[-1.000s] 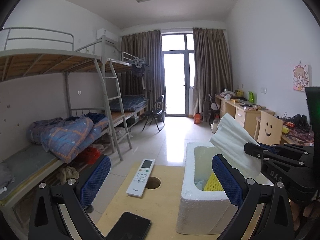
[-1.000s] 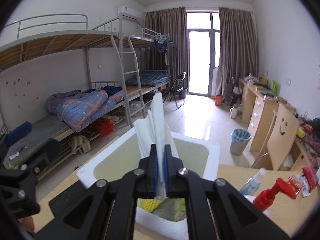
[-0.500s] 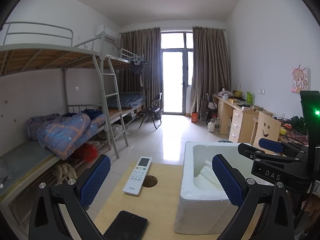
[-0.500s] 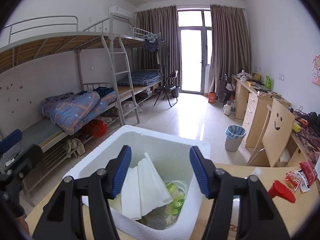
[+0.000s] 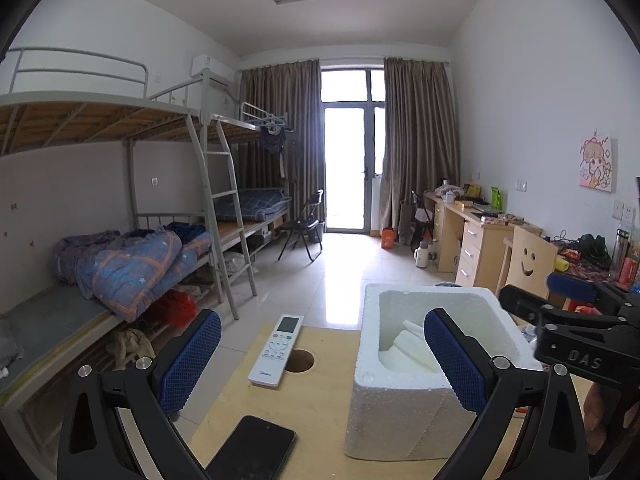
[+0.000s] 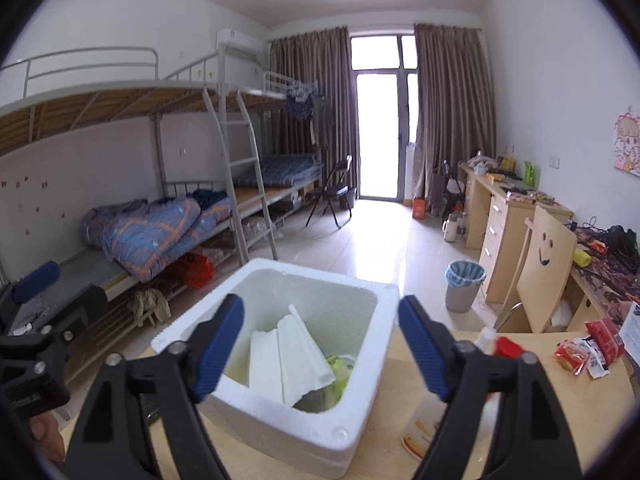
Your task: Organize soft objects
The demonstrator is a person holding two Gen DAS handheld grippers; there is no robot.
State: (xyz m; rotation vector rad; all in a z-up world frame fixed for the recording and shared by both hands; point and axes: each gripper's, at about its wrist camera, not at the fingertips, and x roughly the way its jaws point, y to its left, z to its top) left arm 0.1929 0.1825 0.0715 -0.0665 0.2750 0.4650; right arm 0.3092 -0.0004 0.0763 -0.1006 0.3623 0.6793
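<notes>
A white styrofoam box (image 6: 352, 436) stands on the wooden table. White foam sheets (image 6: 292, 356) lie inside it, leaning over a yellow-green item (image 6: 338, 366). My right gripper (image 6: 320, 350) is open and empty, just above the box's near rim. In the left wrist view the box (image 5: 396, 412) is at the right with the foam sheets (image 5: 408, 348) inside. My left gripper (image 5: 320, 364) is open and empty over the table, left of the box. The right gripper (image 5: 576, 316) shows at the right edge of that view.
A white remote (image 5: 276, 350) and a black phone (image 5: 252, 448) lie on the table (image 5: 320, 412) beside a round hole (image 5: 300, 360). A spray bottle (image 6: 492, 344) and red snack packets (image 6: 588, 350) are right of the box. Bunk beds line the left wall.
The right gripper was shut on the foam sheets above the box; it opened and let them drop in, then drew back a little. The left gripper stayed open.
</notes>
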